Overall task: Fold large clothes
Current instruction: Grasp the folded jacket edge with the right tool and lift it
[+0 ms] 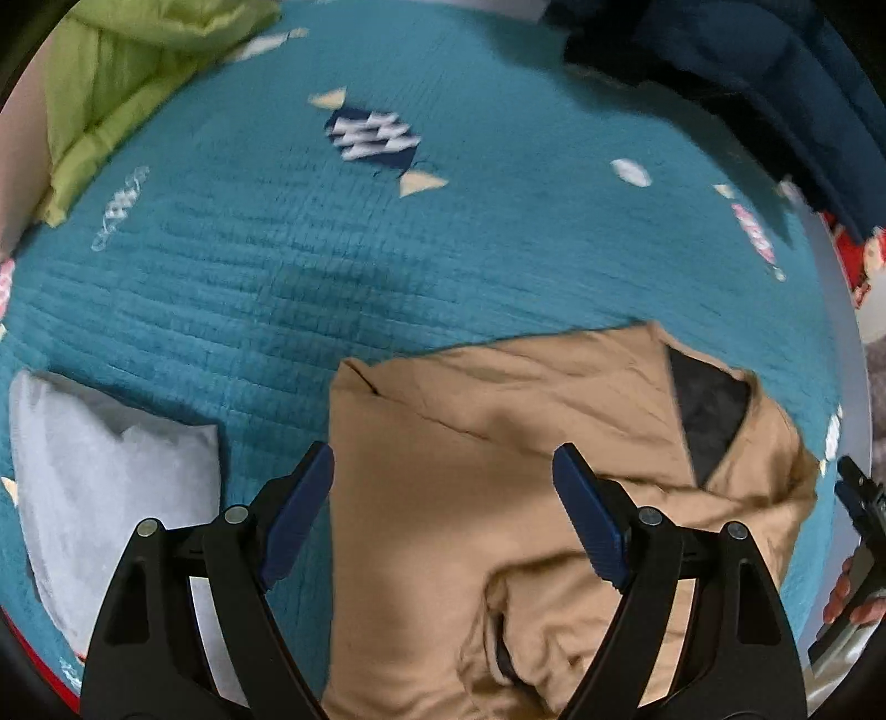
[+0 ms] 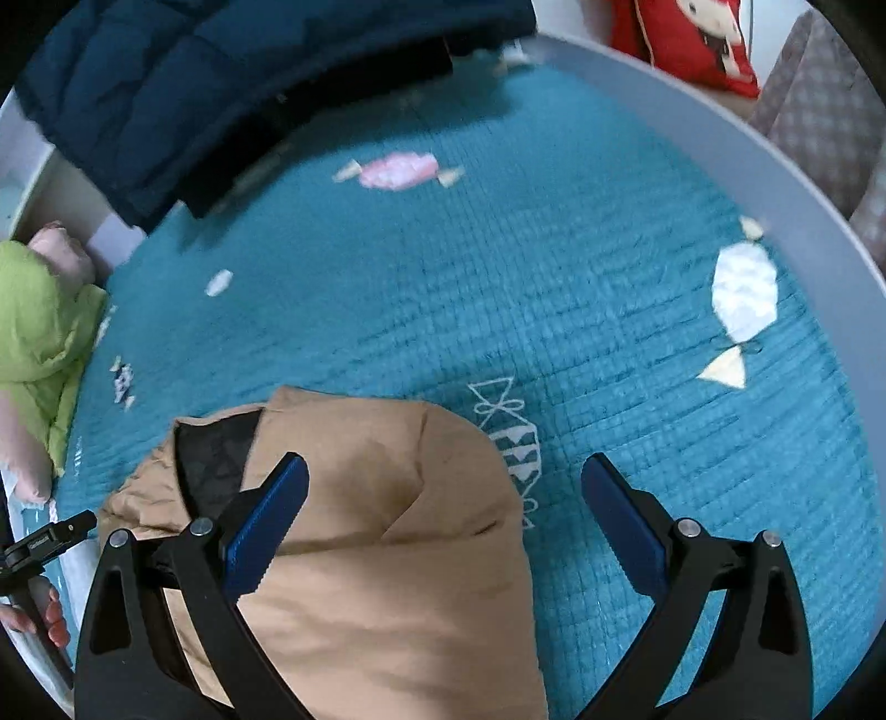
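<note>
A tan jacket (image 1: pixel 498 443) with a dark lining lies folded into a compact bundle on the teal quilted bedspread (image 1: pixel 387 249). It also shows in the right wrist view (image 2: pixel 376 498). My left gripper (image 1: pixel 443 459) is open and empty, hovering above the jacket's left part. My right gripper (image 2: pixel 443 471) is open and empty, hovering above the jacket's right edge. The right gripper's body shows at the far right of the left wrist view (image 1: pixel 861 509).
A folded light grey garment (image 1: pixel 111 487) lies left of the jacket. A lime green garment (image 1: pixel 122 77) and a navy puffer jacket (image 2: pixel 221 83) lie at the far side. The grey bed edge (image 2: pixel 747 149) runs on the right, with a red cushion (image 2: pixel 698 39) beyond it.
</note>
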Tool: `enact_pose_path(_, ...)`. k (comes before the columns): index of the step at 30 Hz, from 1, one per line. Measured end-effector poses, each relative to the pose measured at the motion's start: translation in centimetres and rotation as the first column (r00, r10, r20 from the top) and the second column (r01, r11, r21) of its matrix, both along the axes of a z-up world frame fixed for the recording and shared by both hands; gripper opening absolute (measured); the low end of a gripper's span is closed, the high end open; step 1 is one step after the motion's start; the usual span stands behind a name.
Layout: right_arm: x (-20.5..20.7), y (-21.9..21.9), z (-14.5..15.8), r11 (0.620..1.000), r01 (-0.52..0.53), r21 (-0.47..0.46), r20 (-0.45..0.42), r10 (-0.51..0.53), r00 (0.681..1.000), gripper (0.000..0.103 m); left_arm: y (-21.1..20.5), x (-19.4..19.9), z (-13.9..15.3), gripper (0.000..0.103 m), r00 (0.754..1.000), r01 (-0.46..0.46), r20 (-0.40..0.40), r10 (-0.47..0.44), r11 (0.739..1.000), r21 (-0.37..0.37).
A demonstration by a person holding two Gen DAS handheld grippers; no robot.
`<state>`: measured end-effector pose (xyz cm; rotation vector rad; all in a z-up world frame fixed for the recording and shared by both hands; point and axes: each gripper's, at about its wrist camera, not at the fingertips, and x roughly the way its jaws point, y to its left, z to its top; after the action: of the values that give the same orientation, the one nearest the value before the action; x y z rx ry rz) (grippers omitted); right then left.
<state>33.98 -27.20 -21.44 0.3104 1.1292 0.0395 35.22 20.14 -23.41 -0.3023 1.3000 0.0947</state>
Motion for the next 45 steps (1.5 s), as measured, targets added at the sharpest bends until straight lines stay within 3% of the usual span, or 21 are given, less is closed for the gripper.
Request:
enact_pose_path(2, 0.7, 0.2, -0.8, 1.0, -0.009, 0.002, -0.037, 0.009, 0.999, 0.095, 0.3, 0.9, -1.3, 0.082, 0.999, -0.005, -0.045, 0.005, 1.0, -0.011)
enact_pose_path(7, 1.8, 1.1, -2.6, 0.999, -0.038, -0.025, -0.089, 0.035, 0.995, 0.095, 0.6, 2.2, -3.9, 0.081, 0.997, -0.028, -0.068, 0.024, 0.998, -0.054)
enact_pose_path(8, 2.1, 1.3, -3.3, 0.998, -0.052, -0.027, -0.103, 0.049, 0.993, 0.093, 0.7, 2.2, -4.3, 0.075, 0.997, -0.044, -0.071, 0.04, 0.998, -0.054)
enact_pose_path(9, 2.3, 1.5, -4.0, 0.997, -0.067, -0.027, -0.124, 0.063, 0.99, 0.076, 0.9, 2.2, -4.5, 0.068, 0.996, -0.061, -0.06, 0.059, 0.998, -0.036)
enact_pose_path(10, 2.6, 1.7, -5.0, 0.996, -0.079, -0.036, -0.168, 0.072, 0.983, 0.058, 0.9, 1.9, -4.5, 0.055, 0.996, -0.075, -0.044, 0.075, 0.997, 0.009)
enact_pose_path(11, 2.7, 1.7, -5.8, 0.996, -0.073, -0.054, -0.196, 0.061, 0.979, 0.028, 0.8, 1.7, -4.4, 0.045, 0.997, -0.069, -0.036, 0.069, 0.997, 0.021)
enact_pose_path(14, 2.4, 1.4, -5.6, 0.998, -0.051, -0.03, -0.149, 0.046, 0.988, 0.021, 0.6, 1.0, -3.5, 0.027, 0.999, -0.034, -0.007, 0.034, 0.999, 0.024)
enact_pose_path(18, 1.3, 1.1, -4.1, 0.999, -0.033, -0.024, -0.114, 0.03, 0.993, 0.018, 1.2, 0.2, -2.2, 0.024, 0.998, -0.058, 0.015, 0.058, 0.998, -0.014)
enact_pose_path(21, 0.7, 1.1, -2.9, 0.998, -0.039, -0.04, -0.083, 0.035, 0.996, 0.018, 1.0, -0.3, -1.1, 0.024, 0.999, -0.045, 0.027, 0.045, 0.999, -0.002)
enact_pose_path(29, -2.3, 0.8, 1.6, 0.999, -0.035, -0.024, 0.018, 0.035, 0.999, 0.018, 1.1, -3.1, 4.3, 0.023, 0.994, -0.038, 0.104, 0.039, 0.999, -0.01)
enact_pose_path(33, -4.3, 1.3, 3.9, 0.999, -0.038, -0.027, 0.074, 0.04, 0.996, 0.017, 0.9, -4.7, 6.1, 0.015, 0.991, -0.017, 0.135, 0.016, 1.0, 0.009)
enact_pose_path(40, -10.0, 0.6, 8.5, 0.999, -0.044, -0.01, 0.182, 0.045, 0.982, 0.017, 0.7, -9.3, 10.2, 0.013, 0.978, -0.007, 0.209, 0.006, 1.0, 0.005)
enact_pose_path(45, -15.7, 0.0, 11.1, 0.998, -0.064, 0.004, 0.258, 0.061, 0.964, 0.017, 1.2, -14.7, 13.6, 0.003, 0.955, -0.01, 0.298, 0.001, 1.0, 0.029)
